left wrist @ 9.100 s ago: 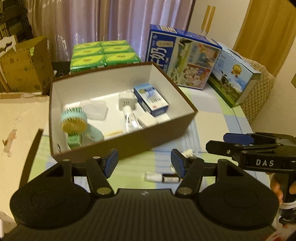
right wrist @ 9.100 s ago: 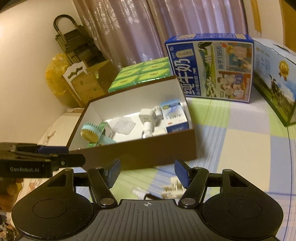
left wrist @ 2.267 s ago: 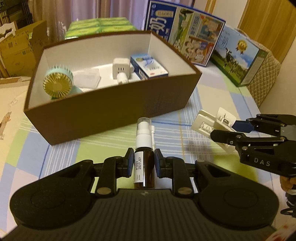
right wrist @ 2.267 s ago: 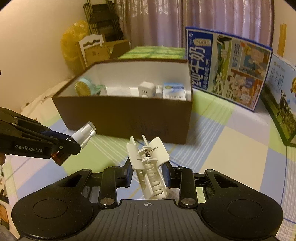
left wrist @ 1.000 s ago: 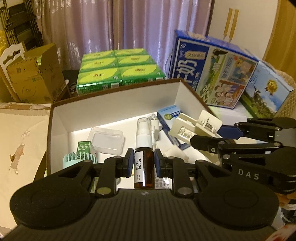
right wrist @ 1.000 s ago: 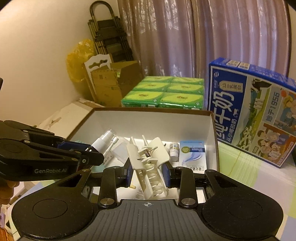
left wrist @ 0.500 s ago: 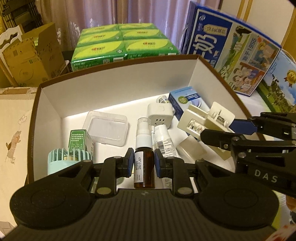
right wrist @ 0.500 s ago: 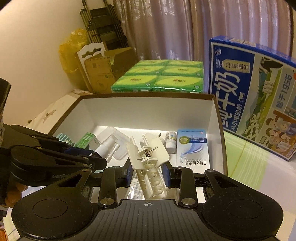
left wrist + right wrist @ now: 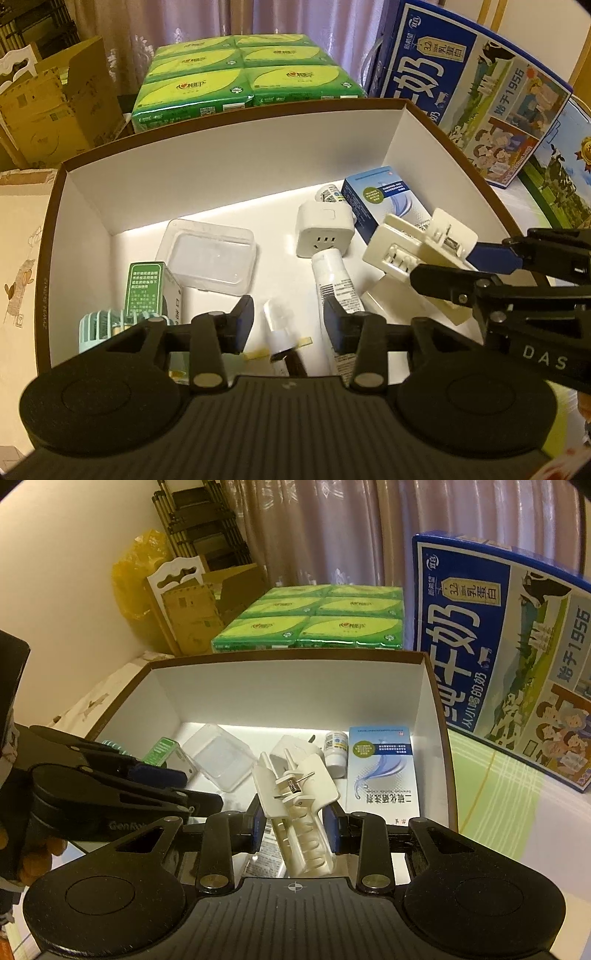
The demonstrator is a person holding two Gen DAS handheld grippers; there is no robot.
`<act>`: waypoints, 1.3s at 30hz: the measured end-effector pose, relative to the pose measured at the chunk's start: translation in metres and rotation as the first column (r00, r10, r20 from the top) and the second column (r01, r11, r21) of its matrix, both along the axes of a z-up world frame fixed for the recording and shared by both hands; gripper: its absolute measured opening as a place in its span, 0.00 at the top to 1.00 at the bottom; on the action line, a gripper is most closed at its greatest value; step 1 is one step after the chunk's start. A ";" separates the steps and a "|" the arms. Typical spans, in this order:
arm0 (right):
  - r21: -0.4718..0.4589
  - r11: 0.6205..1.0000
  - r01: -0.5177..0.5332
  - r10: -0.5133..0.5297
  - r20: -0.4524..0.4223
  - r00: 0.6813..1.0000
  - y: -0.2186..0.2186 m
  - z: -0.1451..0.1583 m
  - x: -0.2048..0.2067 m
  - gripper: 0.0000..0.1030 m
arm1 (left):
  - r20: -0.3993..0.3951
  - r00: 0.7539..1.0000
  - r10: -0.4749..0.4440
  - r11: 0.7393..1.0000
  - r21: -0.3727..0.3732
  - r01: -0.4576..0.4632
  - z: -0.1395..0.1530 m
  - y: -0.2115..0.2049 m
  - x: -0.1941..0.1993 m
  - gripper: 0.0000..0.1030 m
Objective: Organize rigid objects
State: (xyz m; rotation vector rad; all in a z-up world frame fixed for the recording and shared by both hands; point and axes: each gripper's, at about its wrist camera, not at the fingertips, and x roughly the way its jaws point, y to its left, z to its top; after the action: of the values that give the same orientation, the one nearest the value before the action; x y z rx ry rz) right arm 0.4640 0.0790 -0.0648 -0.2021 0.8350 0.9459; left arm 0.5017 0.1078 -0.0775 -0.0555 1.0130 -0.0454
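Over the open brown box (image 9: 229,147), the left hand-held gripper (image 9: 288,321) has just been opening its jaws; the brown spray bottle (image 9: 280,345) lies tilted between the parted pads, which no longer press on it, its white nozzle pointing toward the far wall and its body partly hidden by the gripper body. The right hand-held gripper (image 9: 295,821) is clenched on a white clip (image 9: 295,794), held above the box's near right part. On the white box floor lie a clear plastic case (image 9: 208,258), a white plug adapter (image 9: 323,230), a white tube (image 9: 336,284), a blue carton (image 9: 380,199), a green carton (image 9: 146,288) and a mint fan (image 9: 101,328) at the near left.
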 end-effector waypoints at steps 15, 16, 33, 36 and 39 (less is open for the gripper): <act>-0.005 1.000 -0.020 0.020 -0.044 0.999 0.013 -0.007 -0.005 0.71 | 0.017 1.000 0.013 1.000 0.002 -0.013 0.011 0.011 -0.007 0.63; -0.003 1.000 -0.020 0.020 -0.047 0.999 0.014 -0.007 -0.005 0.71 | 0.020 1.000 0.016 1.000 0.003 -0.016 0.012 0.012 -0.008 0.62; 0.006 1.000 -0.007 0.007 -0.023 1.000 0.011 0.001 -0.019 0.45 | 0.097 0.994 0.056 0.998 0.021 -0.059 0.040 0.030 -0.033 0.38; -0.003 1.000 -0.005 0.005 -0.020 1.000 0.002 0.005 -0.024 0.43 | 0.102 0.993 0.059 0.998 0.028 -0.062 0.042 0.030 -0.038 0.35; -0.009 1.000 -0.006 0.006 -0.006 1.000 -0.007 0.009 -0.032 0.43 | 0.113 0.992 0.058 0.998 0.030 -0.062 0.044 0.029 -0.045 0.35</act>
State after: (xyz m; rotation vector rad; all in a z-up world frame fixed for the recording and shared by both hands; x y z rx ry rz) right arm 0.4324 0.0723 -0.0557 -0.2100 0.8443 0.9487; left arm 0.4565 0.1368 -0.0333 -0.0521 0.8987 0.0231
